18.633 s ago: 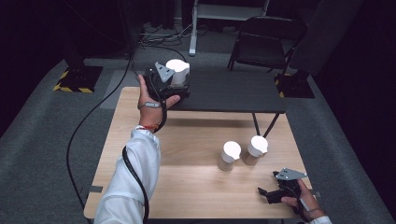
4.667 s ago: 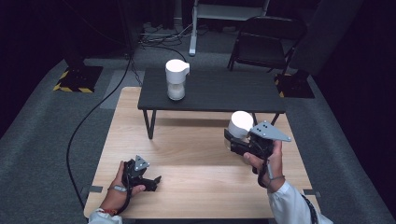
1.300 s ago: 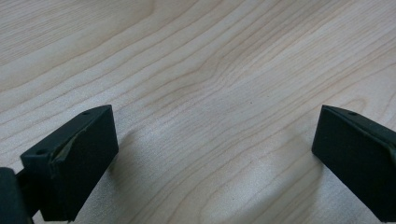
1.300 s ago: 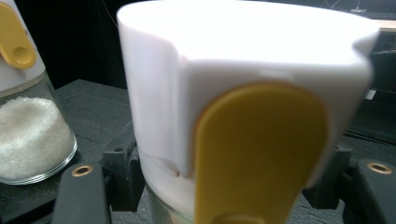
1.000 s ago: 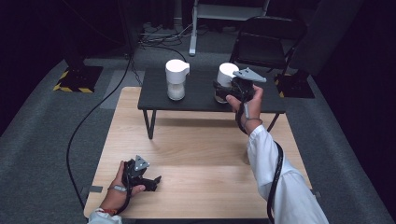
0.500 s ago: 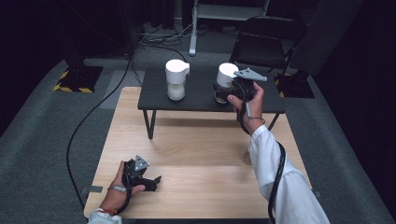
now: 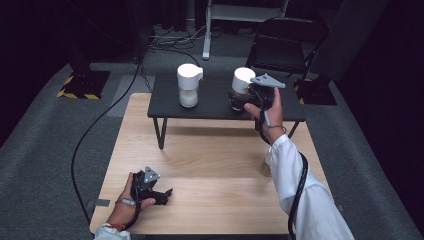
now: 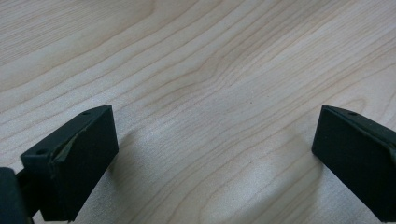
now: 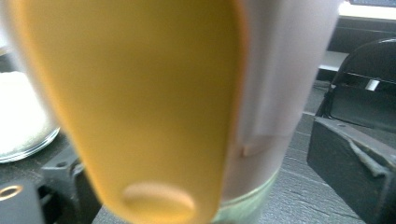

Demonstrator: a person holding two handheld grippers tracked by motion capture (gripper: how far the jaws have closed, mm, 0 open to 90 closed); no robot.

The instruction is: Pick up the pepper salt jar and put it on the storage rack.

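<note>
Second jar set on the dark bench (image 7: 220,107).
Right claw (image 7: 250,97) has just been opening around the jar (image 7: 241,89), unpressed; left claw (image 7: 162,195) rests released; withdrawal is judged left.

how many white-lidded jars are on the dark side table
2: one white-lidded glass jar stands toward the left of the dark low table; the other stands right of it, between the right gripper's open jaws.
</note>
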